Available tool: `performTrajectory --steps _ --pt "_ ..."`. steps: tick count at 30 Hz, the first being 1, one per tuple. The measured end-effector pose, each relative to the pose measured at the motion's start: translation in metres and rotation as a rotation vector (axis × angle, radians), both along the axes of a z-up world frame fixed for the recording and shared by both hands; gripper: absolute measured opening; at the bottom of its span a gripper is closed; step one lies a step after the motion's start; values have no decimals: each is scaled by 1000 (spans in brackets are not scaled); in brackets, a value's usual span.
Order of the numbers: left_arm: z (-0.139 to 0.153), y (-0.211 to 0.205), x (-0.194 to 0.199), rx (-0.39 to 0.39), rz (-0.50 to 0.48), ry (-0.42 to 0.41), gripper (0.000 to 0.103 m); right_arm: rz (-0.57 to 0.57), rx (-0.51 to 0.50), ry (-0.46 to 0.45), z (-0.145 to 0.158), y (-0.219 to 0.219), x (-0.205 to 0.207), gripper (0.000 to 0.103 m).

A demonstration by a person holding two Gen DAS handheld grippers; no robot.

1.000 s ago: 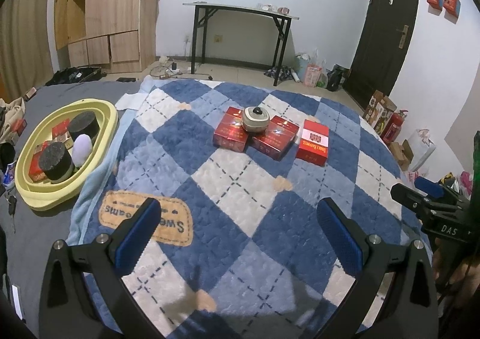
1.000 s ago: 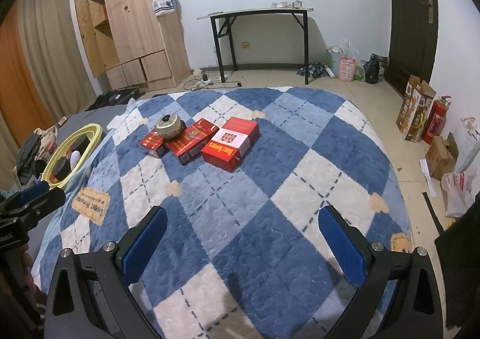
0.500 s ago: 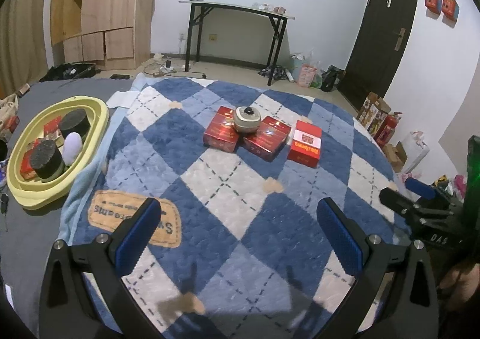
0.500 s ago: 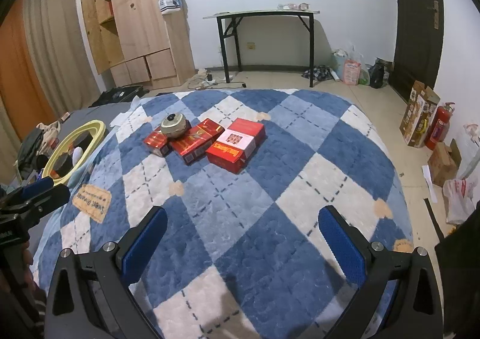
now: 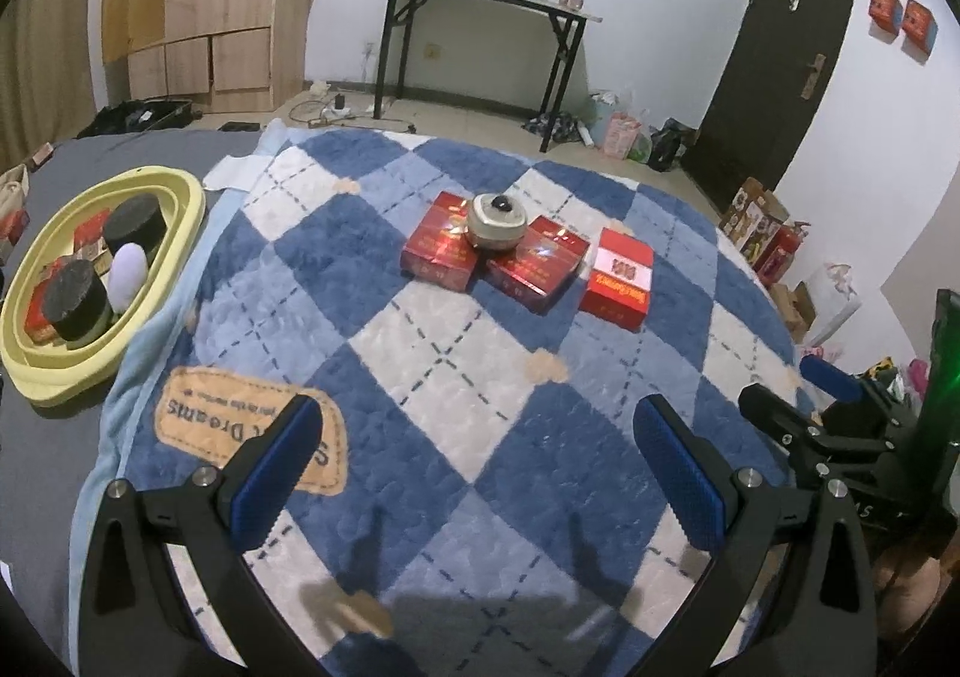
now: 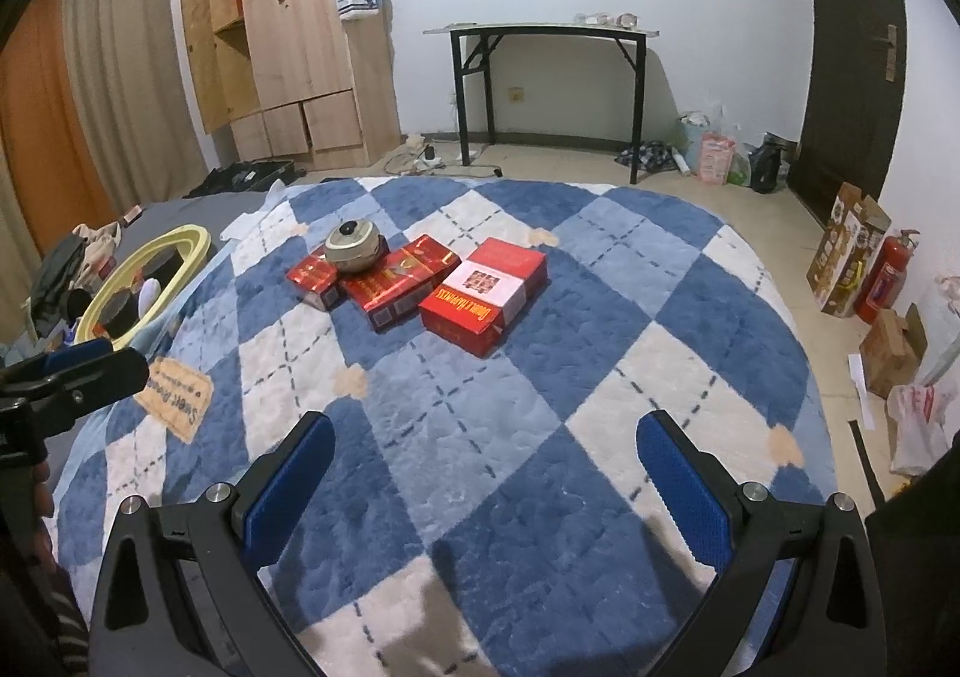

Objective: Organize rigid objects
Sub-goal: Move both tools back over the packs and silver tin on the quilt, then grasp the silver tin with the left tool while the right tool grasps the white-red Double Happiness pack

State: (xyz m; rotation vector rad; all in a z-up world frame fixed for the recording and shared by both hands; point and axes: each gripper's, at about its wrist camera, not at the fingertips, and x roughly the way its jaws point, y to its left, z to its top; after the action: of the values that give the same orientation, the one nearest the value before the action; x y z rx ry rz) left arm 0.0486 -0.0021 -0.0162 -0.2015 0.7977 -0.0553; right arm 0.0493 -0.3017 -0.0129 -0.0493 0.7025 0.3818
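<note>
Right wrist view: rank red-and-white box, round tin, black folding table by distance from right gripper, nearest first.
From the right gripper:
1. Red-and-white box, mid-blanket, just ahead.
2. Round tin, farther left, sitting on the red boxes.
3. Black folding table, against the back wall.

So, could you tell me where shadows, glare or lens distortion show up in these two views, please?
Left wrist view: finger shadows fall on the blanket below the left gripper; glare on the glossy red boxes. Right wrist view: fisheye bows the wardrobe; shadow under the right gripper. Black corners in both.
</note>
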Motion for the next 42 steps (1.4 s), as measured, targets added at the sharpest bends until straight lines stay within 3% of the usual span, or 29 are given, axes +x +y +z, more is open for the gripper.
performTrajectory --steps 10,18,20,25,28,32,35,42 --pt "-8 -6 7 -46 -29 25 103 16 38 6 -2 5 12 103" --pt "-14 -2 10 -60 -9 60 103 16 1 -19 -8 0 38 103" --pt "-14 0 12 -67 -6 66 103 50 5 -31 -8 0 44 103" --pt "-16 5 18 -83 1 80 103 280 -56 -102 -8 3 71 103" --pt "-17 0 34 -65 -25 99 103 382 -135 -122 -20 7 91 103" --pt "-7 -20 77 -33 -134 83 103 448 -166 -127 -36 16 115 103" --pt "-1 -25 113 -81 -175 60 103 500 -190 -131 -49 26 132 103" --pt "-31 -22 184 11 -105 128 102 564 -191 -103 -65 44 168 103"
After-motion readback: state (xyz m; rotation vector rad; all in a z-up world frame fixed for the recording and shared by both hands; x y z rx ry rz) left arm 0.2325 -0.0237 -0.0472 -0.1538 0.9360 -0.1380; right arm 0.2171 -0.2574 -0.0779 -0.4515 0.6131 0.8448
